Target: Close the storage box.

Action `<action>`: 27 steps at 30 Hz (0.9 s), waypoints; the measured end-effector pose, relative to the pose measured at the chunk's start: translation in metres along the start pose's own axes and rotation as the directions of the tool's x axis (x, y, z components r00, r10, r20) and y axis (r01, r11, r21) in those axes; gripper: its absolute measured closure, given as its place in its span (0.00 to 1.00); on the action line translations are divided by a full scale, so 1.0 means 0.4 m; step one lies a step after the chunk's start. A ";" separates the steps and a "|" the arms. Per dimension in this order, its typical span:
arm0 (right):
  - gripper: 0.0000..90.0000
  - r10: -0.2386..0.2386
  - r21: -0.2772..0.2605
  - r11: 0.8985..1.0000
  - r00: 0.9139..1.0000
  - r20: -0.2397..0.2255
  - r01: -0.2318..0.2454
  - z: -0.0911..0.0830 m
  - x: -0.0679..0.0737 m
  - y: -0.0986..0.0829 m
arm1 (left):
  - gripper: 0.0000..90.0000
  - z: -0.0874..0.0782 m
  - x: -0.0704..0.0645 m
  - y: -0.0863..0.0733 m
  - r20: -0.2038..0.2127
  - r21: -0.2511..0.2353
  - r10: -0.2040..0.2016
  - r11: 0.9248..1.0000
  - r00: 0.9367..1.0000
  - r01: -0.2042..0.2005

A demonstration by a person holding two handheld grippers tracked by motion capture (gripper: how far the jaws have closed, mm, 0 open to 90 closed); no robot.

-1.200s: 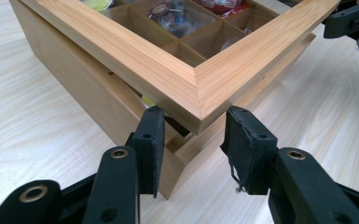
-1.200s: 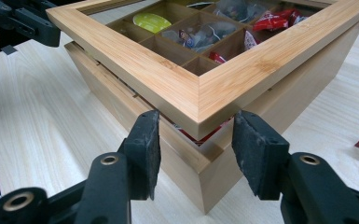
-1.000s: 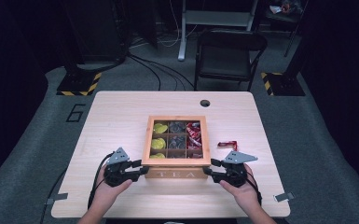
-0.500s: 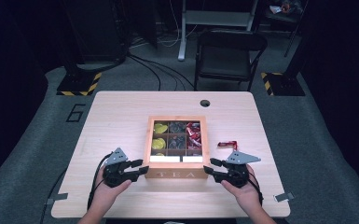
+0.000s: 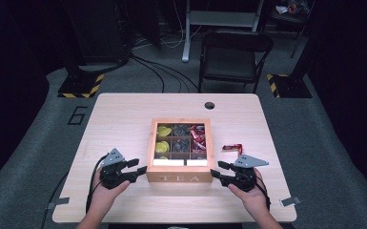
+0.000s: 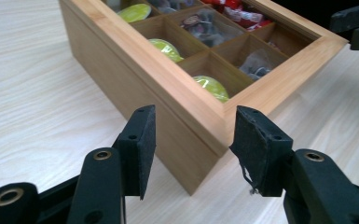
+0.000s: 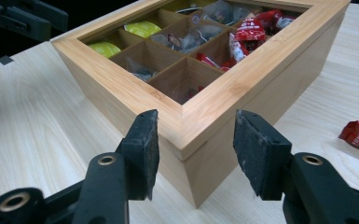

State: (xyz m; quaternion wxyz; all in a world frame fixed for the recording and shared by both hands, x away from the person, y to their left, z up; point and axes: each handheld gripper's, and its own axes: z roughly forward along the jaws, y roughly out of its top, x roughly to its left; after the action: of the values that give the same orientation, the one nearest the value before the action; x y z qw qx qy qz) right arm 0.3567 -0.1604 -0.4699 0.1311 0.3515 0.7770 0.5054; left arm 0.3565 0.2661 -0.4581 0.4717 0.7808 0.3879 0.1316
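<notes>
**Now we bracket the tea box at its two front corners**

Right now our left gripper (image 6: 193, 140) stands with its jaws spread wide, holding nothing, and the near left corner of the wooden tea box (image 6: 200, 100) sits between the pads without touching either. Our right gripper (image 7: 196, 144) mirrors it: jaws wide apart, empty, straddling the near right corner of the box.

We judge the box stiff and fairly heavy for its size: thick bamboo walls, a framed lid with a clear pane, nine compartments of tea packets inside. The smooth wood could slip under a light pinch, and a corner gives the pads a poor seat. A flatter hold on the side walls, low down and below the lid seam, looks safer, since gripping the lid frame alone might lift the lid rather than the box.

From above, the box lies at the middle of the table (image 5: 124, 119), front face toward us. Both hands rest low on the tabletop, forearms coming in from our edge, grippers pointing inward at the box. A red packet (image 5: 232, 148) lies loose just right of it.
</notes>
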 end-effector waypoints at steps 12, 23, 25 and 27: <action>0.54 0.025 -0.028 0.999 0.999 0.025 -0.024 -0.019 -0.028 0.001 | 0.52 -0.012 0.029 -0.003 -0.034 -0.013 -0.035 0.999 0.999 0.034; 0.53 0.043 -0.010 0.999 0.990 0.135 -0.042 -0.035 -0.078 -0.016 | 0.51 -0.015 0.065 -0.017 -0.079 -0.016 -0.068 0.998 0.995 0.067; 0.52 0.044 0.002 0.999 0.988 0.151 -0.045 -0.032 -0.088 -0.023 | 0.50 -0.014 0.073 -0.021 -0.087 -0.011 -0.071 0.997 0.994 0.071; 0.52 0.049 0.012 0.999 0.985 0.167 -0.052 -0.028 -0.098 -0.030 | 0.50 -0.012 0.082 -0.026 -0.098 -0.001 -0.072 0.997 0.993 0.072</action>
State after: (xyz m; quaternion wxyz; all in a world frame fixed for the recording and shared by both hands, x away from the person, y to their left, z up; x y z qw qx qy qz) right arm 0.3738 -0.1978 -0.4811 0.1799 0.4131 0.7583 0.4712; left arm 0.3706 0.2959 -0.4696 0.4555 0.7596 0.4387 0.1521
